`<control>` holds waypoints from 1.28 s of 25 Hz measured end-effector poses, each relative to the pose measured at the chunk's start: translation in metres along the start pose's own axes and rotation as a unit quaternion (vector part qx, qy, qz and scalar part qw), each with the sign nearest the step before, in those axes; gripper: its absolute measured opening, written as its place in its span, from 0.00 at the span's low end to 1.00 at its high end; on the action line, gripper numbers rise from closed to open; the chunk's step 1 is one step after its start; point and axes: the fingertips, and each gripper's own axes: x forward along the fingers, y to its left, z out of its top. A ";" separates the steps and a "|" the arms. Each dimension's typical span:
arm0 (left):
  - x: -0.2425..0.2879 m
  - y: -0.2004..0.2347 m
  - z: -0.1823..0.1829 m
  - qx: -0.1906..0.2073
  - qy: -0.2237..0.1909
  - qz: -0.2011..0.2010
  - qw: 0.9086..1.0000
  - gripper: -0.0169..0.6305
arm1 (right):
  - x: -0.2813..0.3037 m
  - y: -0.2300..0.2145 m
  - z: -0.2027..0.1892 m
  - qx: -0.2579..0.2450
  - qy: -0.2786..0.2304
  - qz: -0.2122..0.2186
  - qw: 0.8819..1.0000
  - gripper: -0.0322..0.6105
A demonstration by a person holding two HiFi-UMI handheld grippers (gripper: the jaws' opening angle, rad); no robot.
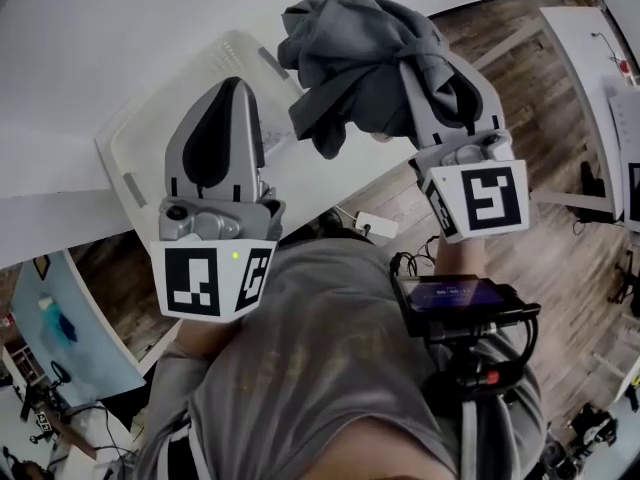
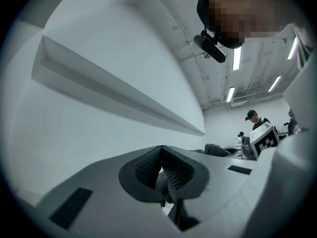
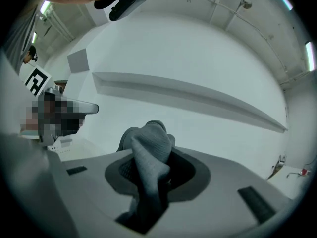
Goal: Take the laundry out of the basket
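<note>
In the head view my right gripper (image 1: 425, 63) is raised and shut on a bunched grey garment (image 1: 360, 58), which hangs over its jaws and hides the tips. The right gripper view shows the same grey ribbed cloth (image 3: 148, 150) pinched between the pads of the right gripper (image 3: 148, 170). My left gripper (image 1: 238, 86) is also held up, beside the garment and apart from it. Its jaws meet at the tips in the left gripper view (image 2: 161, 150), with no cloth clearly in them. Below both grippers lies the white slotted laundry basket (image 1: 135, 148).
The basket rests on a white surface (image 1: 90, 28) by a wooden floor (image 1: 540, 138). A white power strip (image 1: 375, 226) lies on the floor. A phone-like device (image 1: 460, 298) hangs at the person's chest. White tables (image 1: 590, 48) stand at the right. People (image 2: 255, 120) stand far off.
</note>
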 end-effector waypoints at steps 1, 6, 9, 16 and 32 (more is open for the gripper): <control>0.006 0.002 -0.009 0.000 0.010 0.002 1.000 0.04 | 0.007 0.000 -0.018 0.006 0.012 0.004 1.000 0.22; 0.025 0.005 -0.039 0.005 0.050 0.014 0.999 0.04 | 0.027 -0.001 -0.089 0.042 0.059 0.016 0.997 0.22; 0.022 0.005 -0.043 0.013 0.067 0.019 0.997 0.04 | 0.029 0.006 -0.118 0.063 0.078 0.019 0.995 0.22; 0.006 0.007 -0.033 0.028 0.083 0.039 0.995 0.04 | 0.030 0.040 -0.181 0.092 0.139 0.050 0.985 0.22; 0.001 0.016 -0.033 0.018 0.071 0.053 0.996 0.04 | 0.041 0.079 -0.181 0.086 0.178 0.152 0.969 0.47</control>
